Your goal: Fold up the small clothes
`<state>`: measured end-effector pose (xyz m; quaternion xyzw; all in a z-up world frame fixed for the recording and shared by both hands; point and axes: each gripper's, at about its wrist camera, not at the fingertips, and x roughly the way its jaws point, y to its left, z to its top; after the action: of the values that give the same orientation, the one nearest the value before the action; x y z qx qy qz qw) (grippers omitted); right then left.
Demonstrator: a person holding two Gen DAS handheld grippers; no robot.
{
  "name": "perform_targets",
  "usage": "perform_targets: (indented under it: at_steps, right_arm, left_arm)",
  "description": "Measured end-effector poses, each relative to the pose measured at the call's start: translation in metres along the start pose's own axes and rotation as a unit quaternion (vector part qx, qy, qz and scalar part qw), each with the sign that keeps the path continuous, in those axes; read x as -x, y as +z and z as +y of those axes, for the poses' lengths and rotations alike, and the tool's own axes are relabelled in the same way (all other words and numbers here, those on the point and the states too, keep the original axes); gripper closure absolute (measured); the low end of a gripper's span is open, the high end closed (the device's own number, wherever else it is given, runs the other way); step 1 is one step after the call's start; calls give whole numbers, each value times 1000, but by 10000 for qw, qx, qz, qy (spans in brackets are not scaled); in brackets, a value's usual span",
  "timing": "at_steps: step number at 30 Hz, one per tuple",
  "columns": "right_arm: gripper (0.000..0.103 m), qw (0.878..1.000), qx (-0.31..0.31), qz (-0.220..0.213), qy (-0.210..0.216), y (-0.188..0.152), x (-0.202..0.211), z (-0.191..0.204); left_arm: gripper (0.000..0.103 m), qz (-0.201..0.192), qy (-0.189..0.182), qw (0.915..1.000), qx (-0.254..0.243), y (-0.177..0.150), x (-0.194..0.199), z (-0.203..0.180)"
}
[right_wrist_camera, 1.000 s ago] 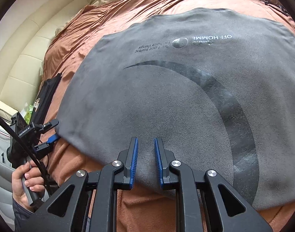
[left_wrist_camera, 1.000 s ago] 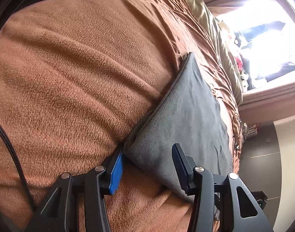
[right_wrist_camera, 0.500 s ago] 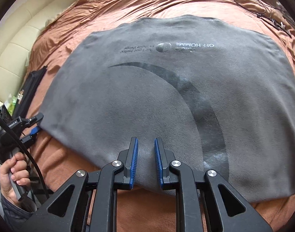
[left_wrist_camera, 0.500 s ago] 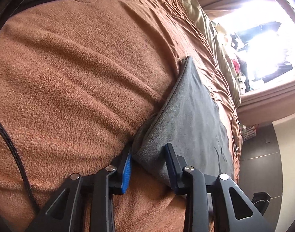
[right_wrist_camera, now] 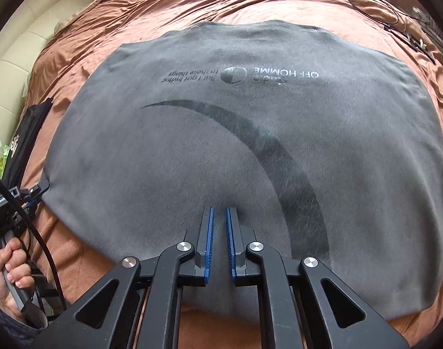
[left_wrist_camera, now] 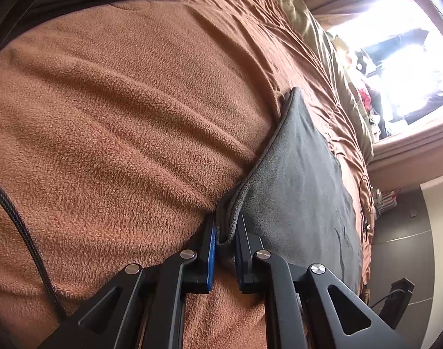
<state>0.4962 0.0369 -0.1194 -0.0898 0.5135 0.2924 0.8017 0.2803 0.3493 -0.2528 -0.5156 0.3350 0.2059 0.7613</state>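
Brown blanket (right_wrist_camera: 76, 250) under flat grey shirt (right_wrist_camera: 192, 151), print upside-down; left tool (left_wrist_camera: 225, 232) closing on its corner, right tool (right_wrist_camera: 218, 232) nipping its hem.

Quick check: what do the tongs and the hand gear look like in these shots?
Both tongs, left and right, are black linkage frames with triangular cutouts, silver pivot screws and ribbed blue pads. A black braided cable trails beside the left one. The left hand shows a dark quilted cuff.

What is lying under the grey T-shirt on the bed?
The grey T-shirt lies spread on a brown fleece blanket, which shows all around its edges. Whether anything else lies beneath it cannot be seen, because the fabric covers that area.
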Motion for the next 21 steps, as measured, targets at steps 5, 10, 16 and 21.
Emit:
perform_targets:
  at_steps: [5, 10, 16, 21]
  right_arm:
    - [97, 10000, -8, 10, -45, 24, -13, -2]
    - [97, 9996, -115, -242, -108, 52, -22, -8]
    - [97, 9995, -77, -229, -182, 89, -41, -10]
    - [97, 9996, -20, -222, -201, 120, -58, -13]
  left_arm:
    - [92, -49, 113, 9999, -15, -3, 1, -3]
    - [92, -56, 172, 9998, 25, -4, 0, -5]
    - [92, -56, 216, 9997, 87, -3, -2, -6]
    - [92, -52, 233, 9996, 136, -2, -3, -6]
